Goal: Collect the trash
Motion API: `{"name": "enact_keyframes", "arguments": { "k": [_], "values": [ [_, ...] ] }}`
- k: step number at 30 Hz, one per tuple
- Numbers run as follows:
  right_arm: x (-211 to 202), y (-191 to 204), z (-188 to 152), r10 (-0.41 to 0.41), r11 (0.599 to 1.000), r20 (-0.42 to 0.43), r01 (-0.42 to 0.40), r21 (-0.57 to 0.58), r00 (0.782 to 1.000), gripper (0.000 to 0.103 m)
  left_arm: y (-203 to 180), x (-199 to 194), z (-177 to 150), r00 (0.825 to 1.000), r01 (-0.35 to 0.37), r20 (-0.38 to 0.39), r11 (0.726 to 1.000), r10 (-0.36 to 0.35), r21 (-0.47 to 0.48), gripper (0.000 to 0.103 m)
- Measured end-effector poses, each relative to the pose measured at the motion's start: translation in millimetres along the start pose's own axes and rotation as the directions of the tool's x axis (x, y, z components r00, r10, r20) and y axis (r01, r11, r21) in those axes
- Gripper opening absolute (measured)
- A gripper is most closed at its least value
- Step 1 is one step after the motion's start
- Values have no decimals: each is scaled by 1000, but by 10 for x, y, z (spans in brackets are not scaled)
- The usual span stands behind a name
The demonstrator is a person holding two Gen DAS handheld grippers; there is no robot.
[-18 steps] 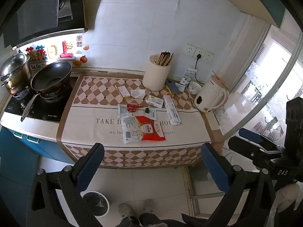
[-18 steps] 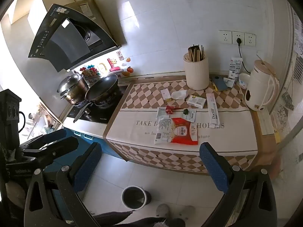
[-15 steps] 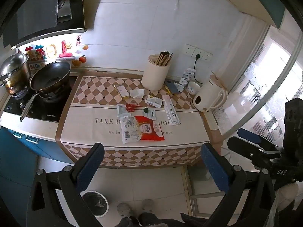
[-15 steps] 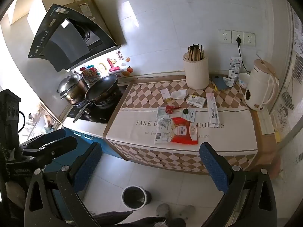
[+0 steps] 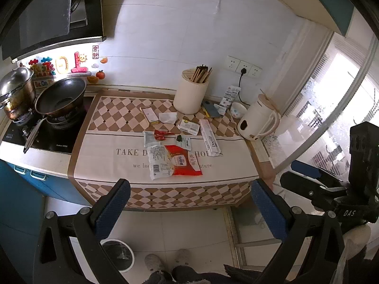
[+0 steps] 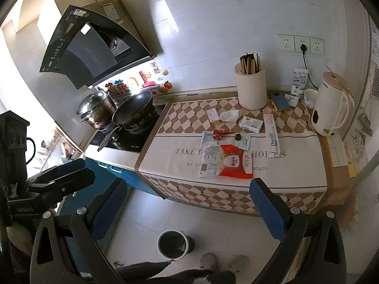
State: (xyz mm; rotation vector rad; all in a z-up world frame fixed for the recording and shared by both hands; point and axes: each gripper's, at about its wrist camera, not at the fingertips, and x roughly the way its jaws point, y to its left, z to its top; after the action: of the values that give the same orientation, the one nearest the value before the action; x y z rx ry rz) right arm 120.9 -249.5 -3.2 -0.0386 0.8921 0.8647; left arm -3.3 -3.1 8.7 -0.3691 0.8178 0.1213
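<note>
Several pieces of trash lie on the checked cloth of the counter [image 5: 99,165]: a red and white snack wrapper [image 5: 175,161] [image 6: 227,163], a long white toothpaste box [image 5: 209,137] [image 6: 272,136], a small red wrapper [image 5: 162,135] [image 6: 219,133], a white packet [image 5: 188,126] [image 6: 251,124] and crumpled paper [image 5: 167,117] [image 6: 228,116]. A small bin [image 5: 117,254] [image 6: 175,243] stands on the floor below. My left gripper [image 5: 189,203] and right gripper [image 6: 187,201] hang open, well short of the counter, with nothing between the fingers.
A wok [image 5: 60,98] and a steel pot [image 5: 16,90] sit on the hob at the left. A chopstick holder [image 5: 190,97], a phone [image 5: 210,111], a small bowl [image 5: 236,112] and a white kettle [image 5: 257,122] stand at the back and right. The person's feet [image 5: 165,262] show beside the bin.
Both views have shifted only slightly; the counter sits marginally further left in the left wrist view. Nothing was taken hold of or let go.
</note>
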Motion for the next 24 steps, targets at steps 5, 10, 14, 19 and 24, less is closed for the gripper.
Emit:
{"name": "enact_keyframes", "arguments": {
  "k": [5, 10, 14, 19, 24],
  "values": [
    [-11, 2, -7, 12, 1000, -1, -12, -5, 1000, 103, -2, 6, 16, 1000, -2, 1, 1000, 2, -1, 103],
    [-31, 17, -20, 14, 1000, -1, -14, -6, 1000, 103, 6, 1, 28, 1000, 0, 0, 1000, 0, -3, 103],
    [-33, 30, -25, 13, 1000, 0, -13, -6, 1000, 103, -5, -4, 28, 1000, 2, -1, 1000, -2, -2, 103],
    [-34, 44, -22, 12, 1000, 0, -12, -5, 1000, 103, -18, -9, 20, 1000, 1, 0, 1000, -1, -1, 103],
    [-40, 52, -29, 12, 1000, 0, -12, -6, 1000, 103, -27, -11, 16, 1000, 1, 1, 1000, -1, 1, 103]
  ]
}}
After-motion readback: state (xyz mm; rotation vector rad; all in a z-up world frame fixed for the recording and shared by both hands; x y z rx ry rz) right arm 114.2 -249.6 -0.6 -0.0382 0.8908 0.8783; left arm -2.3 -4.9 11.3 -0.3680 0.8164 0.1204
